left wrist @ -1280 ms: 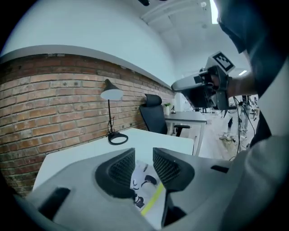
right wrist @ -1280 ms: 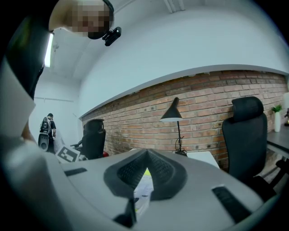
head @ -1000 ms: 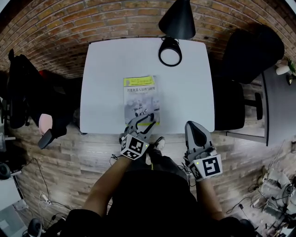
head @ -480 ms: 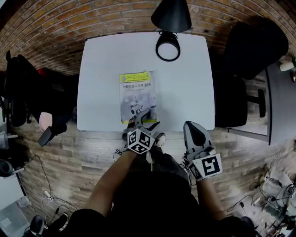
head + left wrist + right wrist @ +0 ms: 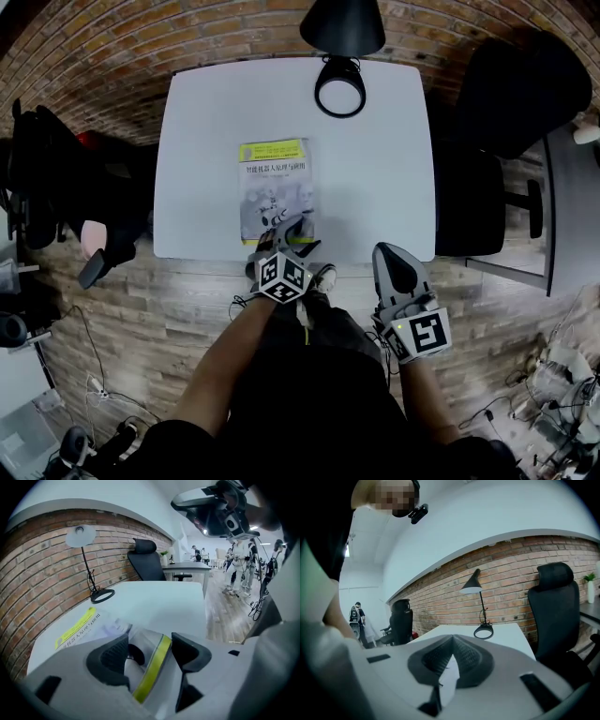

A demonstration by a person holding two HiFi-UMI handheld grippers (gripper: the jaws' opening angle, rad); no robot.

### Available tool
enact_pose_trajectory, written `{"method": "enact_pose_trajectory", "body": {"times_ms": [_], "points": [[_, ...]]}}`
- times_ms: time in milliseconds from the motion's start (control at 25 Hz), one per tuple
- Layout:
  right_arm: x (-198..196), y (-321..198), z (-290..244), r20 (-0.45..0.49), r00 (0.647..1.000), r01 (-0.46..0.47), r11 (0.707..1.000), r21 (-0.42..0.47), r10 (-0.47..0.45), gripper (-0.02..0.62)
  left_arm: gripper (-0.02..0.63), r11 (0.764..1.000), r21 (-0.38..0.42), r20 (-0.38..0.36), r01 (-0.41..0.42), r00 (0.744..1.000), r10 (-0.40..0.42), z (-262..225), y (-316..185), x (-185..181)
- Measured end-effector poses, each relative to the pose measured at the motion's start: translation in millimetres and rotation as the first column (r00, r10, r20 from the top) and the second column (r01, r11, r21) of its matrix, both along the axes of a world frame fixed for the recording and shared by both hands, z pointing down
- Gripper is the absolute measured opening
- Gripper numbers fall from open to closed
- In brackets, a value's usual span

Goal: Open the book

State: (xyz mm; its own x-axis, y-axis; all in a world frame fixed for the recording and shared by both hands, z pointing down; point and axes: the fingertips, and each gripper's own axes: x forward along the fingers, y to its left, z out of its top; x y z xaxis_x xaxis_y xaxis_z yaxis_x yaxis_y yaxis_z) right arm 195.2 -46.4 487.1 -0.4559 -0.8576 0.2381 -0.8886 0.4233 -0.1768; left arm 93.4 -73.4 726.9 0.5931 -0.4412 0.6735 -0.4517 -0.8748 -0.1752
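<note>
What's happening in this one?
A person is about to open the closed book on the white table. The left gripper is at the book's near edge; its jaws have just been opening and stand apart around that edge, not clamping it. The right gripper hangs shut by the table's near edge.

The near end of the closed yellow-and-grey paperback book point(image 5: 274, 183) on the white counter point(image 5: 375, 178) lay hidden under the grey left gripper point(image 5: 292, 232). Its jaws had just been opening, with the book's yellow edge between them. The cover's small print was illegible. The black cone lamp shade point(image 5: 342, 28) was cut off by the top edge. The distant people point(image 5: 236, 569) were too small to describe.
</note>
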Motion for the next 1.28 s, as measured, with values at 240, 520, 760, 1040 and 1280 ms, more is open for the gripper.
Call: {"method": "enact_pose_trajectory", "body": {"times_ms": [240, 520, 760, 1040, 1280], "points": [[6, -2, 1, -0.003, 1.000, 0.012, 1.000, 0.006, -0.012, 0.014, 0.284, 0.995, -0.097, -0.085, -0.022, 0.996, 0.014, -5, 1, 1], [-4, -5, -5, 0.002, 0.999, 0.032, 0.999, 0.020, -0.032, 0.014, 0.258, 0.981, -0.184, -0.167, -0.059, 0.986, 0.028, -13, 2, 0], [-19, -9, -10, -0.003, 0.999, 0.053, 0.998, 0.034, -0.053, 0.014, 0.196, 0.967, -0.222, -0.281, -0.129, 0.958, 0.064, -33, -1, -3], [-47, -9, -20, -0.016, 0.997, 0.076, 0.997, 0.023, -0.076, 0.014, 0.075, 0.948, -0.314, -0.474, -0.053, 0.874, -0.108, -56, -8, -19], [-66, -10, -22, -0.020, 0.996, 0.083, 0.996, 0.017, -0.083, 0.014, 0.057, 0.961, -0.275, -0.472, -0.017, 0.873, -0.120, -69, -11, -26]]}}
